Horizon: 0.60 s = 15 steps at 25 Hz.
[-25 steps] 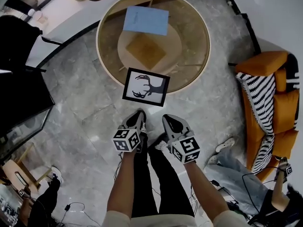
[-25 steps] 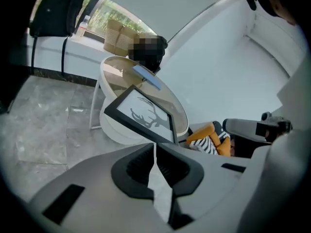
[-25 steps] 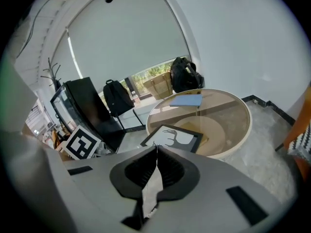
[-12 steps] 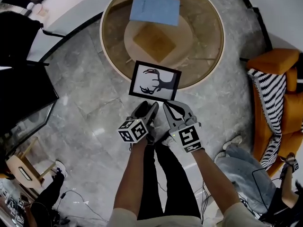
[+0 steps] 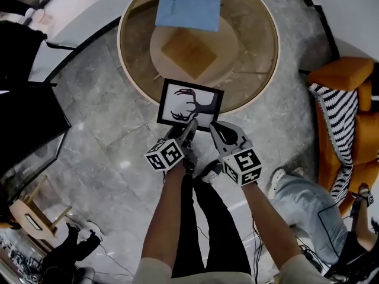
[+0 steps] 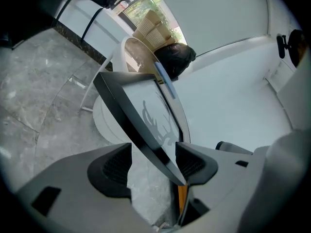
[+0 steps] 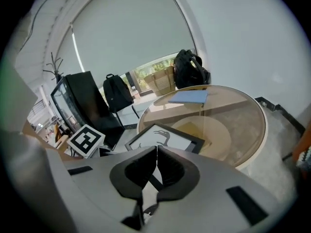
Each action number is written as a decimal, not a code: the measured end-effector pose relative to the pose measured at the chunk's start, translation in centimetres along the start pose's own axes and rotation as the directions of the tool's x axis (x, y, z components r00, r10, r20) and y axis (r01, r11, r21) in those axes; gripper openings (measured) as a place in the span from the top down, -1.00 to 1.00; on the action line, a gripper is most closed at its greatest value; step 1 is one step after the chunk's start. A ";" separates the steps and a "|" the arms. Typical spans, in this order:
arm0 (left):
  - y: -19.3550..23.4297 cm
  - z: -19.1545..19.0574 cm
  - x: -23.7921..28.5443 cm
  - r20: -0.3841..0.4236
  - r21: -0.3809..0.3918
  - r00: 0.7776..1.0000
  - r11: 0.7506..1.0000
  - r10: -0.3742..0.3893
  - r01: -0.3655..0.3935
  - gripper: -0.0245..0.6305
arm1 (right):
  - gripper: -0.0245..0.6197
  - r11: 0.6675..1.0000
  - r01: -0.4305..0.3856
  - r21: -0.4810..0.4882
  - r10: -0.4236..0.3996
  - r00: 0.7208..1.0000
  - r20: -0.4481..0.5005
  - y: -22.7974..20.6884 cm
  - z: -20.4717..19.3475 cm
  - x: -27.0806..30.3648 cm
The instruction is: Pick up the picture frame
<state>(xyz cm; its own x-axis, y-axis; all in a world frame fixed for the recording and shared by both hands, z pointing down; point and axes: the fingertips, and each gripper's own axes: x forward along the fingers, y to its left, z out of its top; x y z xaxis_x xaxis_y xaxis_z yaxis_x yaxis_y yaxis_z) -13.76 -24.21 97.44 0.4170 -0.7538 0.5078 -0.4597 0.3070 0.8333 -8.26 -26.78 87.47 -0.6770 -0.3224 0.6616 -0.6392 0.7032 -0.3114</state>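
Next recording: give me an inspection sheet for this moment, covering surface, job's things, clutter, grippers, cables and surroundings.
Surface: round glass table with a pale rim, on a grey stone floor.
Job's things: picture frame with a deer silhouette, at the table's near edge, jutting past the rim.
Clutter: blue book on the table's far side.
Grippers: left gripper open, its jaws have just been opening, the frame's edge between them, not clamped; right gripper shut, nothing in it, just short of the frame.
Cables: thin dark cables on the floor, lower right.
Surroundings: orange armchair with a striped throw; another person's legs nearby.
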 end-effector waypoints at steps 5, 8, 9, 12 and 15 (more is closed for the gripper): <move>0.2 0.0 0.9 -0.026 -0.006 1.000 1.000 -0.004 0.004 0.10 | 0.82 1.000 0.001 0.030 -0.001 1.000 -0.002 -0.2 -0.5 -0.1; 0.3 -0.1 1.2 -0.038 -0.030 0.999 0.999 -0.014 0.013 0.10 | 0.82 1.000 0.003 0.025 -0.003 1.000 -0.009 -0.3 -0.9 -0.3; 0.3 -0.1 1.2 -0.040 -0.043 0.999 0.999 -0.020 0.018 0.11 | 0.82 1.000 0.007 0.028 -0.006 1.000 -0.010 -0.4 -1.0 -0.3; -0.1 -0.2 1.2 -0.041 -0.062 0.998 0.997 -0.043 0.040 0.22 | 0.82 0.999 0.018 0.042 -0.017 1.000 -0.014 -0.7 -1.4 -0.6; -0.7 -0.1 1.2 -0.028 -0.061 0.998 0.997 -0.056 0.055 0.41 | 0.82 0.999 0.022 0.046 -0.021 1.000 -0.021 -0.6 -1.9 -0.9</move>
<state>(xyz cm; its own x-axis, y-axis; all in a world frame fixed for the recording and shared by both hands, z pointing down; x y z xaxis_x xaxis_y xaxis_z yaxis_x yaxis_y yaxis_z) -12.89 -25.23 97.52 0.4641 -0.7534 0.4658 -0.3877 0.3000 0.8716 -6.58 -25.74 88.33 -0.6557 -0.3238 0.6821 -0.6699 0.6662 -0.3277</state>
